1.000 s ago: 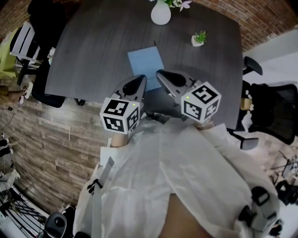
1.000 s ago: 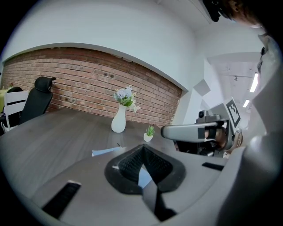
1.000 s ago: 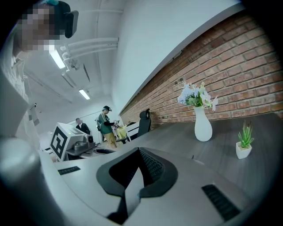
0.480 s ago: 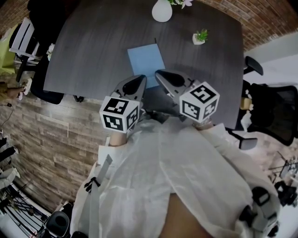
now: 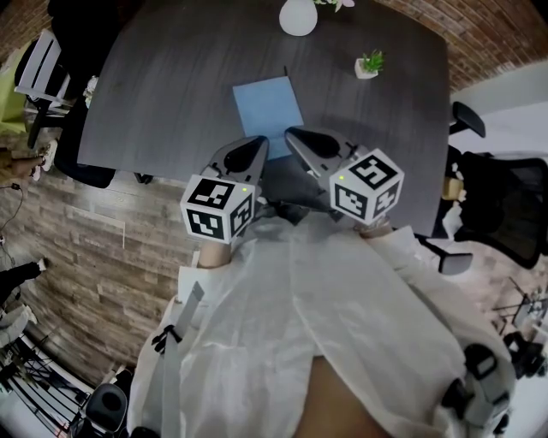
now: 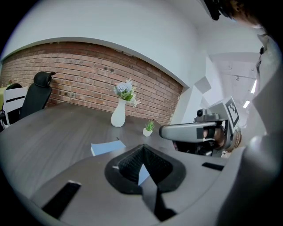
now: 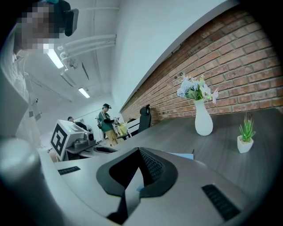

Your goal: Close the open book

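Book point(image 5: 268, 107) flat, long axis running roughly toward vase point(image 5: 297, 15).

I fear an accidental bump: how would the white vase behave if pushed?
The white vase probably tips easily: tall, narrow-necked, with flowers on top. It looks smooth, so likely slippery, and perhaps breakable.

Matt dark wood-grain table point(image 5: 171, 85), blue book point(image 5: 268, 104) cover prob. paper, smooth white vase point(image 5: 298, 15).
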A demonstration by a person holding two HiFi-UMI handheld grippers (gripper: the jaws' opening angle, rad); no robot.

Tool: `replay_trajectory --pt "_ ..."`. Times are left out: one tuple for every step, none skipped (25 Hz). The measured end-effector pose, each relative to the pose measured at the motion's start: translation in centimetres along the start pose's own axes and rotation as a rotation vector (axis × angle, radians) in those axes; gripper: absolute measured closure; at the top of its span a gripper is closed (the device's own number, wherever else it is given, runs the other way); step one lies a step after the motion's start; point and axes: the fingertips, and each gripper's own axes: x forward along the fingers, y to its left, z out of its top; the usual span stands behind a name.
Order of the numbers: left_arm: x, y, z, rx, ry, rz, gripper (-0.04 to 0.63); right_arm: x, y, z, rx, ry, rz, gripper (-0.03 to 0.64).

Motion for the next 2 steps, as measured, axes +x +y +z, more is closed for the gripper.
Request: replay_trajectory --pt "0.02 0.10 0.04 -0.002 -0.001 0.001 0.591 0.06 -0.12 0.00 -0.008 0.002 -0.004 0.612" --pt "0.04 0.21 0.09 -0.003 -0.003 0.002 0.591 0.11 -0.23 0.01 -0.016 0.004 -0.007 0.612"
